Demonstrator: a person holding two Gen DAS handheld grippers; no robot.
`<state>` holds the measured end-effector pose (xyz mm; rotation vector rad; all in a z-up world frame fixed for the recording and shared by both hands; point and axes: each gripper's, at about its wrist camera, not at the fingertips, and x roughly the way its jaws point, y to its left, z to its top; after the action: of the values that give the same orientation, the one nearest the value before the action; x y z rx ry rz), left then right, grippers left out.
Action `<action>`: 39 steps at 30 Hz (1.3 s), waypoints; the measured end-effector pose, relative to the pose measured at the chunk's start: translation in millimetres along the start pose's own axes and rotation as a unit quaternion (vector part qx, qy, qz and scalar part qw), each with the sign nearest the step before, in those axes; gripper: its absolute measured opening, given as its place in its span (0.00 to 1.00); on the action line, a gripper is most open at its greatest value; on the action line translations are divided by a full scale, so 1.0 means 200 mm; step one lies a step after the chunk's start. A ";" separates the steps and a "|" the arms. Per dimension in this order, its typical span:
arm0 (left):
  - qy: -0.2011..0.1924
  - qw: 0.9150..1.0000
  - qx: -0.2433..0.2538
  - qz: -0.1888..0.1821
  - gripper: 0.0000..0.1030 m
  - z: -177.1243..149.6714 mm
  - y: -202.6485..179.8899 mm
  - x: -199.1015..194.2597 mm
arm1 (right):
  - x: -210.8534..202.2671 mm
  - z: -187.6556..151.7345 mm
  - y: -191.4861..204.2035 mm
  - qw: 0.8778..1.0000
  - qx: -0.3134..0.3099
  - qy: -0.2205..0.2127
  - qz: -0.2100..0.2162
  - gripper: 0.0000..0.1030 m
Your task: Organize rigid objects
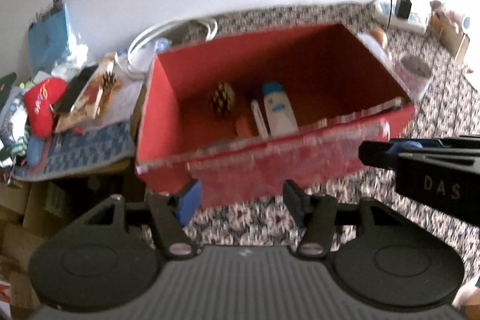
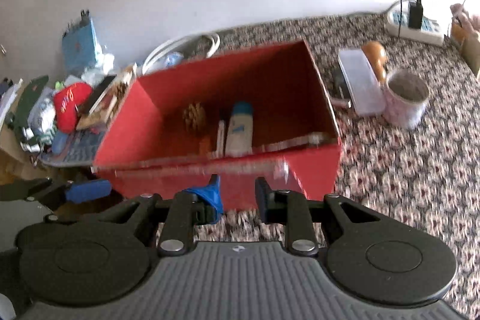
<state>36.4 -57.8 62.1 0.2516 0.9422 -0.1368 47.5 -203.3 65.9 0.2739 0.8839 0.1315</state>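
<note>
A red open box (image 1: pixel 315 62) (image 2: pixel 156 122) stands on the patterned tablecloth. Inside it lie a pine cone (image 1: pixel 222 99) (image 2: pixel 194 116), a white bottle with a blue cap (image 1: pixel 279 110) (image 2: pixel 239 129), a thin white stick (image 1: pixel 259 119) and something small and orange (image 1: pixel 244 126). My left gripper (image 1: pixel 241 200) hovers open just in front of the box's near wall, with nothing between its fingers. My right gripper (image 2: pixel 237 197) is beside it at the same wall, also open and empty. Each gripper shows in the other's view: the right gripper (image 1: pixel 390 150) and the left gripper (image 2: pixel 87 189).
Right of the box sit a patterned mug (image 2: pixel 405 101), a clear plastic case (image 2: pixel 360 83), a brown rounded object (image 2: pixel 375 53) and a power strip (image 2: pixel 414 26). Left of it is a cluttered pile with a red stocking (image 2: pixel 70 104), a blue notebook (image 2: pixel 79 50) and a white cable (image 2: pixel 180 47).
</note>
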 end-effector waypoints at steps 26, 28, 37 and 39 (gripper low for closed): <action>0.028 0.999 -0.019 -0.012 0.60 0.06 0.00 0.00 | -0.03 -0.01 -0.01 0.999 -0.002 0.034 -0.018 0.08; 0.020 1.000 -0.021 -0.009 0.61 0.09 0.01 0.00 | -0.05 0.03 -0.01 1.000 -0.004 0.017 -0.020 0.08; -0.013 0.999 -0.025 0.045 0.62 0.24 0.05 0.04 | -0.01 0.15 -0.01 0.999 0.015 -0.033 -0.019 0.09; -0.021 0.998 -0.027 0.050 0.62 0.25 0.06 0.06 | 0.01 0.16 0.00 0.999 0.017 -0.037 -0.016 0.09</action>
<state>84.8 -59.7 83.2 0.2449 0.8877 -0.0243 74.3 -209.1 83.1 0.2940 0.8174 0.0756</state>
